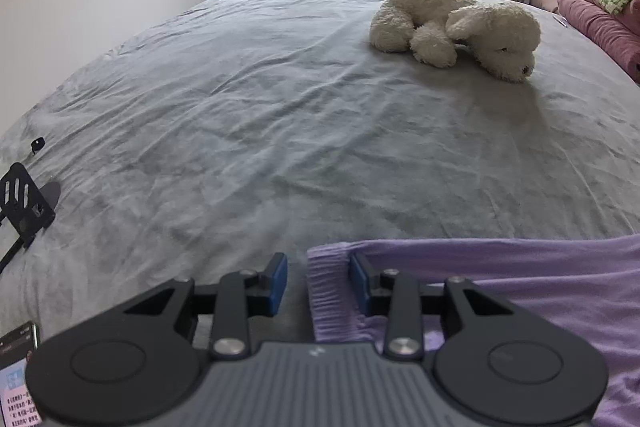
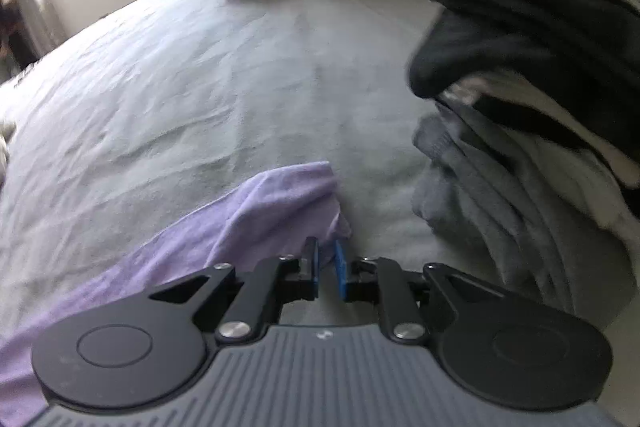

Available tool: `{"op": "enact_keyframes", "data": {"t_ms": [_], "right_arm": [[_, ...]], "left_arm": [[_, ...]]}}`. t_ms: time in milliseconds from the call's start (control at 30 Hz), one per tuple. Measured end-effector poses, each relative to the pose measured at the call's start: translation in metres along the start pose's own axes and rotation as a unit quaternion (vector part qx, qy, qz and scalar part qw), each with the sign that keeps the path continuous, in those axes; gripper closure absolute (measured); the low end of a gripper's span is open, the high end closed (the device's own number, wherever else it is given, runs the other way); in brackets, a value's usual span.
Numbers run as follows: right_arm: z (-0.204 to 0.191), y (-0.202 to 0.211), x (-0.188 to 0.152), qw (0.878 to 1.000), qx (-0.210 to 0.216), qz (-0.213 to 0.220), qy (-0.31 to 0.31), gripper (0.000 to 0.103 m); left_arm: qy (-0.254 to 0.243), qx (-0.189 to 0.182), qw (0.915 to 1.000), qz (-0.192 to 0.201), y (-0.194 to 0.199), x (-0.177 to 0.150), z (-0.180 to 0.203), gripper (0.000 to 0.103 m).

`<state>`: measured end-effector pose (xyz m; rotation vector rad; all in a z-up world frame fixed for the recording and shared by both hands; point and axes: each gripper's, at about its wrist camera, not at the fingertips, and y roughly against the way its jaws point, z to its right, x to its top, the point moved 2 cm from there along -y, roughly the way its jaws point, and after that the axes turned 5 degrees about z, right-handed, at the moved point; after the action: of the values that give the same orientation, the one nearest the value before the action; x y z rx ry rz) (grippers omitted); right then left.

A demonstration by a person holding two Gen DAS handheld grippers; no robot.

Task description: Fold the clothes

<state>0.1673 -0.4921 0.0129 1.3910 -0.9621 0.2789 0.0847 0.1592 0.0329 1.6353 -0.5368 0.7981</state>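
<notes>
A: Nearest the lens is the left tool (image 1: 319,285), its blue pads standing part-way apart with the ribbed hem of the lilac knit garment (image 1: 520,291) lying between them. The right-hand pad sits against the hem's fold; the left-hand pad has bare sheet beside it. I judge that nothing is gripped there.

B: And the right tool (image 2: 328,273)?

A: Its pads are nearly together, with a narrow gap. A corner of the same garment (image 2: 256,211) bunches just ahead of the tips, and a sliver of cloth seems to reach the gap (the picture is blurred, so I cannot tell whether it is pinched).

B: Where does the garment lie?

A: Flat along the near edge of the grey wrinkled bedsheet (image 1: 260,127), stretched from one tool to the other.

B: So what could go wrong?

A: If the left tool lifts without closing, the hem slides out and that end drops. If the right one has only a thin edge, a pull may strip it free, and the fold comes out skewed.

B: Anything in the way?

A: The stack of folded grey, black and cream clothes (image 2: 532,75) stands near the right tool; a wide swing could knock it over. The white plush dog (image 1: 456,27) is well apart.
</notes>
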Motion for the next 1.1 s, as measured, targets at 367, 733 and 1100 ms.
{"op": "enact_keyframes", "data": {"t_ms": [367, 733, 1100], "right_arm": [[0.001, 0.022, 0.003, 0.996, -0.074, 0.031, 0.05, 0.101], [-0.004, 0.019, -0.007, 0.988, -0.102, 0.04, 0.107, 0.1], [-0.1, 0.105, -0.039, 0.985, 0.049, 0.047, 0.159, 0.089]], "left_arm": [[0.006, -0.007, 1.0, -0.003, -0.001, 0.0, -0.003, 0.064], [0.08, -0.039, 0.9959, 0.017, 0.014, 0.008, -0.038, 0.049], [0.149, -0.091, 0.9845, -0.018, 0.027, -0.013, -0.074, 0.049]]}}
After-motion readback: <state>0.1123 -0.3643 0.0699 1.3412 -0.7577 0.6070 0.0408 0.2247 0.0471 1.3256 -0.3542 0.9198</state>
